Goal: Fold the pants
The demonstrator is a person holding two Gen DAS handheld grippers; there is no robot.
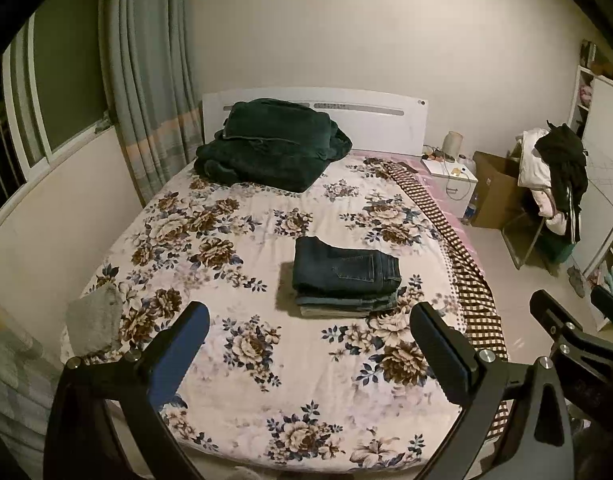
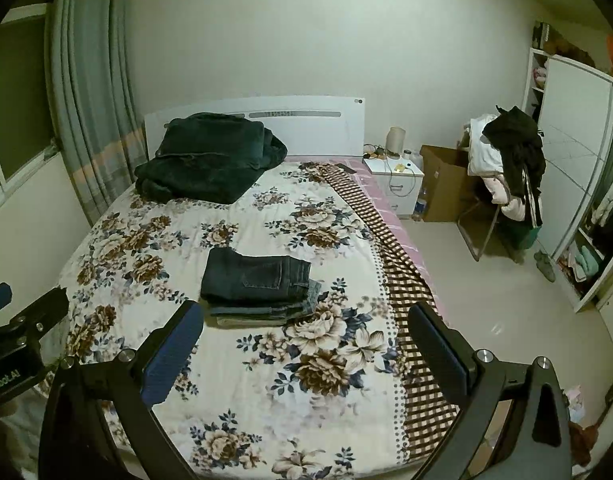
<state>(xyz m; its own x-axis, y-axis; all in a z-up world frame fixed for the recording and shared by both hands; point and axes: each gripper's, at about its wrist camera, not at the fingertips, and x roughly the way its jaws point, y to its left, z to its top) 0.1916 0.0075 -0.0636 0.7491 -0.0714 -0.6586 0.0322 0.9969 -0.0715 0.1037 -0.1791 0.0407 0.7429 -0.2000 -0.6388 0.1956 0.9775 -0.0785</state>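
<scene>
Dark blue jeans (image 1: 344, 266) lie folded on top of a small stack of folded pants (image 1: 346, 304) in the middle of the flowered bed (image 1: 242, 360). The same jeans (image 2: 256, 274) and stack (image 2: 262, 312) show in the right wrist view. My left gripper (image 1: 312, 316) hovers open over the near part of the bed, short of the stack, with nothing between its fingers. My right gripper (image 2: 306, 314) is open too, empty, just this side of the stack. The right gripper's body (image 1: 574, 332) shows at the right edge of the left wrist view.
A dark green blanket (image 1: 266, 144) is heaped by the white headboard (image 1: 378, 116). A grey cloth (image 1: 92, 320) lies at the bed's left edge. A nightstand (image 2: 394, 178), a cardboard box (image 2: 442, 184), a chair piled with clothes (image 2: 506, 168) and a wardrobe (image 2: 574, 152) stand to the right.
</scene>
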